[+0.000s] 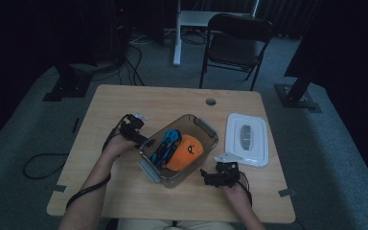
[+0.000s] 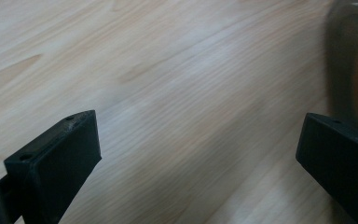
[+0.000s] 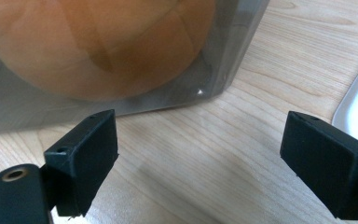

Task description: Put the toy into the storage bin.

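A clear plastic container (image 1: 205,127) stands in the middle of the wooden table (image 1: 139,100). Inside it lie an orange cap (image 1: 188,151) and a blue item (image 1: 166,143). My left gripper (image 1: 138,135) is at the container's left end, and in its own view the left gripper (image 2: 196,135) is open over bare wood with the container wall (image 2: 342,56) at the right edge. My right gripper (image 1: 207,176) sits by the container's near right corner. Seen in its own view, the right gripper (image 3: 200,135) is open and empty, facing the container (image 3: 233,56) with the orange cap (image 3: 98,42) behind the wall.
The container's white lid (image 1: 247,139) lies flat on the table to the right, and its edge (image 3: 354,102) is close to my right jaw. A black folding chair (image 1: 235,45) stands beyond the far edge. Cables trail on the floor at the left.
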The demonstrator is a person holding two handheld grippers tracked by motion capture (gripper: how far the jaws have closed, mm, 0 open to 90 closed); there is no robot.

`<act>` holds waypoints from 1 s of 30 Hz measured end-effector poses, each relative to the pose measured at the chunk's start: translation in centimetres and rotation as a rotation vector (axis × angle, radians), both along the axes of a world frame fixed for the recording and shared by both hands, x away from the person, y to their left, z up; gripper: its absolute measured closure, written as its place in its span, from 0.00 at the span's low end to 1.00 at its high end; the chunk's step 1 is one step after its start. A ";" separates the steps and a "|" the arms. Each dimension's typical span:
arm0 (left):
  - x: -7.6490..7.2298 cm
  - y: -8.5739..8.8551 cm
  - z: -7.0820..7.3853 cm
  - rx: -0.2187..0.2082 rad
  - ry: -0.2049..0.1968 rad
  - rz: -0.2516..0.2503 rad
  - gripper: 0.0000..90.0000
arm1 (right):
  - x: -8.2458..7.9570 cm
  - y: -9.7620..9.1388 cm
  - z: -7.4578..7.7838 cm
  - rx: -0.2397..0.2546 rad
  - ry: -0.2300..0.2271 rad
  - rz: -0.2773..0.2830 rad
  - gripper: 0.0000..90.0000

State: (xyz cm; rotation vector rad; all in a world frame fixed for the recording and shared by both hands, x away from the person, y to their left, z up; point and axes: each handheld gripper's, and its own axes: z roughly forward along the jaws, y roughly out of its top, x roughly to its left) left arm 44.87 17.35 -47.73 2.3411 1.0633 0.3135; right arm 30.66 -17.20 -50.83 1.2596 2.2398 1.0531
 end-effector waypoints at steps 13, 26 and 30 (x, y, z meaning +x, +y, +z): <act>-1.0 0.6 -0.8 -0.026 -0.001 0.016 0.01 | 0.8 0.8 0.2 0.005 -0.019 0.024 0.12; -2.6 0.6 -1.1 -0.067 0.014 -0.002 0.01 | 1.3 0.5 0.2 0.013 -0.026 -0.023 0.12; -3.4 0.6 -1.1 -0.064 0.012 -0.010 0.01 | 1.6 0.4 0.1 0.022 -0.024 -0.025 0.12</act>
